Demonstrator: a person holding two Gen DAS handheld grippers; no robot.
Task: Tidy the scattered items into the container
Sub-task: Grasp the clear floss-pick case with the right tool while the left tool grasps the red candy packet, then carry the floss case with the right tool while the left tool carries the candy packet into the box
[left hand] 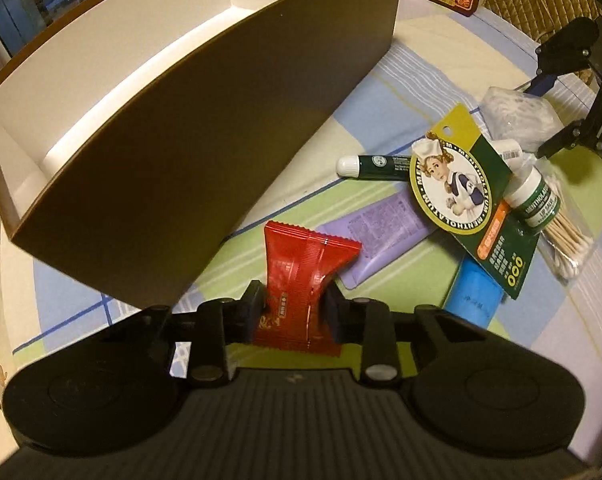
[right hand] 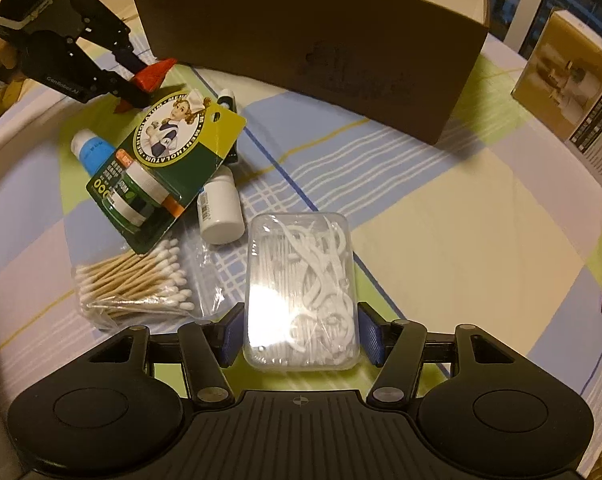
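Left gripper [left hand: 291, 308] clamped on a red sachet [left hand: 301, 280] lifted beside the brown box's [left hand: 205, 152] near wall, with a purple tube [left hand: 385, 232], green lip-balm card [left hand: 461, 184] and cotton swabs [left hand: 569, 236] heaped toward the checked cloth's [left hand: 341, 128] right edge. Right gripper [right hand: 299, 332] spread wide, both pads flanking a clear case of floss picks [right hand: 301, 288] near the cloth's front edge, whether gripping impossible to tell; white bottle [right hand: 221, 208] just left, box at the far edge.
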